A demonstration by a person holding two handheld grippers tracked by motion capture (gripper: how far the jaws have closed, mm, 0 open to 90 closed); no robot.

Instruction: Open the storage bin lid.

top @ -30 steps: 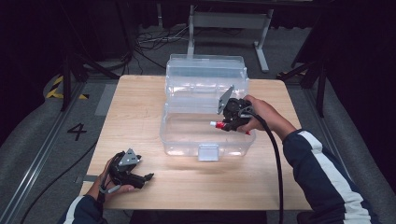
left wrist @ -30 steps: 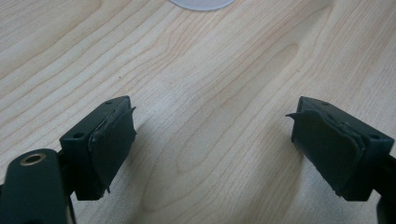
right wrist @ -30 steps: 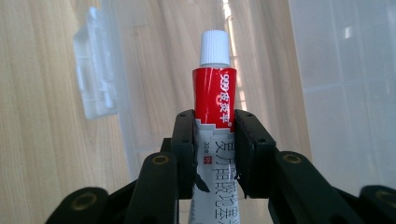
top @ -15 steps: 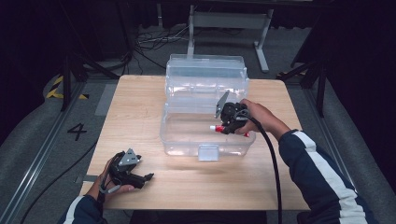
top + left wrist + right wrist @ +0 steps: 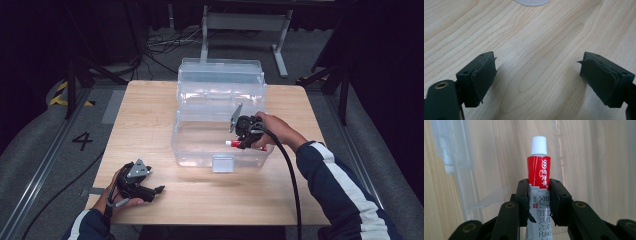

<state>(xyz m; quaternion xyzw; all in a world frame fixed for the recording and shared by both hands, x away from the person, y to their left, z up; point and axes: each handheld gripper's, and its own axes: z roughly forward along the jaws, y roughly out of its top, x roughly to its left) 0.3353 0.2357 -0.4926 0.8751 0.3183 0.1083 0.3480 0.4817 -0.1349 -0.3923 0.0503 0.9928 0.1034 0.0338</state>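
A clear plastic box [image 5: 200, 150] with its lid [image 5: 220, 80] swung back stands at the table's middle. My right gripper [image 5: 243, 144] is shut on a red and white tube with a white cap [image 5: 239, 144], held over the box's right part, cap pointing left. In the right gripper view the tube [image 5: 539, 172] sticks up between the two jaws of my right gripper [image 5: 539, 202], with the box wall behind it. My left gripper [image 5: 150, 191] rests open on the table at the front left. In the left gripper view its fingers [image 5: 481, 77] stand wide apart over bare wood.
The wooden table [image 5: 150, 115] has free room left of the box and along its front edge. The box's latch [image 5: 222, 163] faces the person. Black cable [image 5: 287, 175] trails from the right gripper over the table's right side. Metal stands and cables lie on the floor beyond.
The right gripper with the tube has lowered slightly toward the box's inside. The left gripper has not moved.
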